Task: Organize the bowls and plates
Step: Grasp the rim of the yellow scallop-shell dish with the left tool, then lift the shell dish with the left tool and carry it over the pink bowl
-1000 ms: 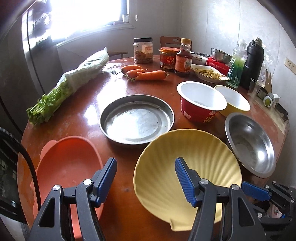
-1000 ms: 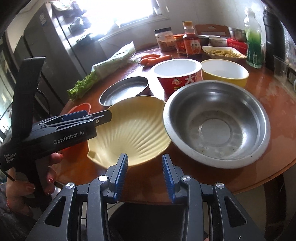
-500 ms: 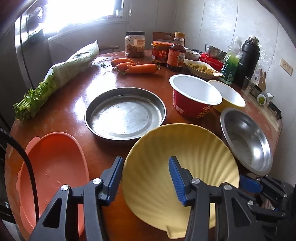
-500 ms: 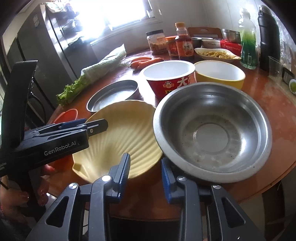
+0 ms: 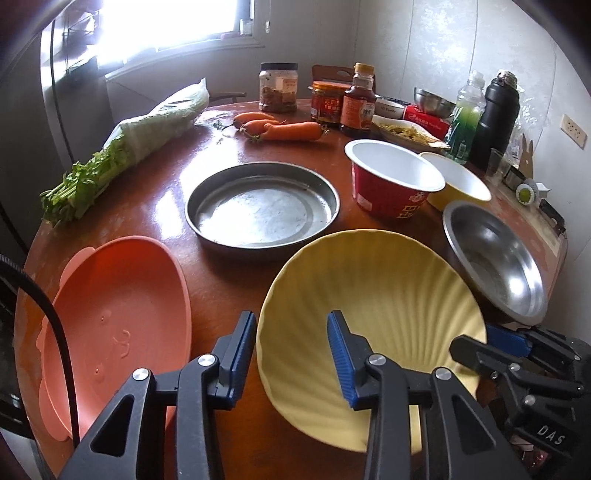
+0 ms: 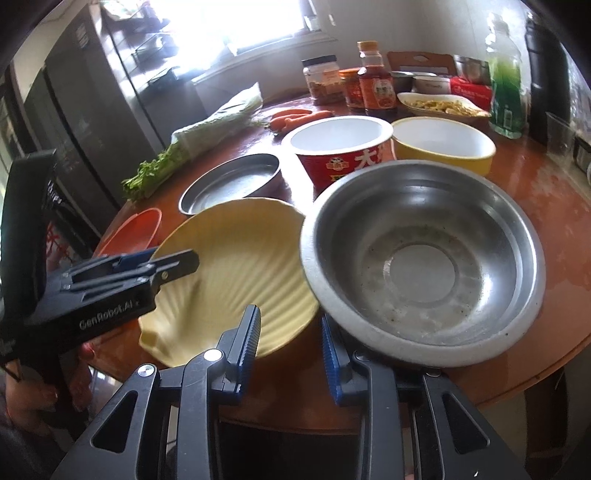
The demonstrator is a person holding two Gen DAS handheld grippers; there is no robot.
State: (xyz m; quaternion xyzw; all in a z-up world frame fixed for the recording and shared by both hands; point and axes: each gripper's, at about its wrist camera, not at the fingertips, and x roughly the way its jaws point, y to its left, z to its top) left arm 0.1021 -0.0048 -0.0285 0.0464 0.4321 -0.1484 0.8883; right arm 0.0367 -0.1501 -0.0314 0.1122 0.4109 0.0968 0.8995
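- Straddling the near rim of the pale yellow shell-ribbed plate [image 5: 373,295] at lower centre, the left gripper [image 5: 291,354] has been closing, pads not yet pressing.
- Right gripper [image 6: 290,345], fingers apart: right finger under the round steel bowl [image 6: 424,258], grip unclear.

Obscured and unresolved items, both wrist views

The near rim of the yellow shell-shaped plate [image 5: 373,295] is covered by the left gripper [image 5: 291,354], so pad contact cannot be confirmed. The steel bowl [image 6: 424,258] overlaps the right gripper [image 6: 290,341], hiding one fingertip and any contact there. The pink plate [image 5: 118,314] is crossed by a black cable [image 5: 55,332], and only a sliver of it shows in the right view. The person's hand [image 6: 44,391] is cut by the frame edge. Sauce jar [image 5: 325,102] and bottle [image 5: 358,107] labels are too small to read. The window [image 5: 166,26] is blown out.
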